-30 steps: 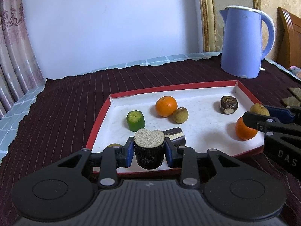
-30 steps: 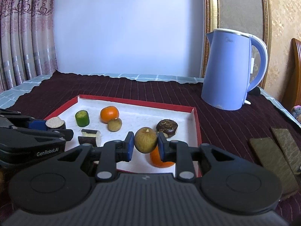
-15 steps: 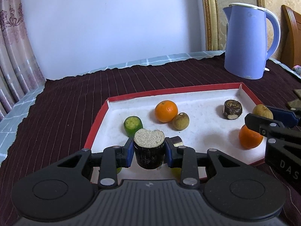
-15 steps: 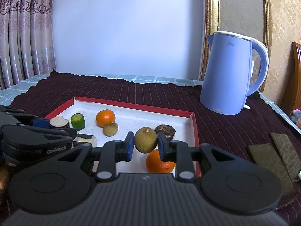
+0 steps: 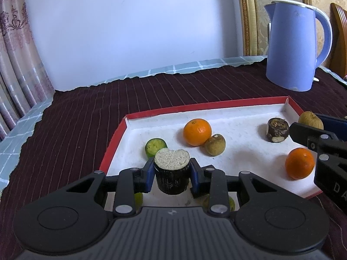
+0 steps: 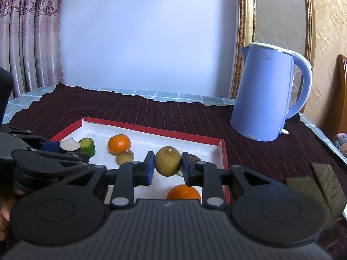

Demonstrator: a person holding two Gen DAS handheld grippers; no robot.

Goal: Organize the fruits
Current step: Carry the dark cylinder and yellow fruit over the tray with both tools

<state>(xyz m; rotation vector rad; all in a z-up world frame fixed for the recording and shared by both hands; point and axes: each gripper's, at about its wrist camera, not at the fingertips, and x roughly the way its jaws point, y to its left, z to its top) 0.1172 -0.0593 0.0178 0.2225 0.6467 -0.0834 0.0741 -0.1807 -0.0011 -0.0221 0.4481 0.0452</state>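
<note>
Left gripper (image 5: 171,174) clamps a dark sugarcane stub (image 5: 171,173) above the red-rimmed tray (image 5: 112,143); right gripper (image 6: 167,165) grips a brown round fruit (image 6: 167,161) over the tray's right side

Fruits (image 5: 197,131) in tray (image 5: 112,149); kettle (image 5: 297,45) behind tray, on tablecloth (image 5: 86,117).

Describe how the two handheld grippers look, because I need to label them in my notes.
Both look alike: the left gripper and right gripper have matte black ribbed bodies, two round caps, black linkage arms with silver rivets and flat blue finger pads. Seen from the side, the left carries white lettering, partly hidden. No cables or sleeves show.
</note>
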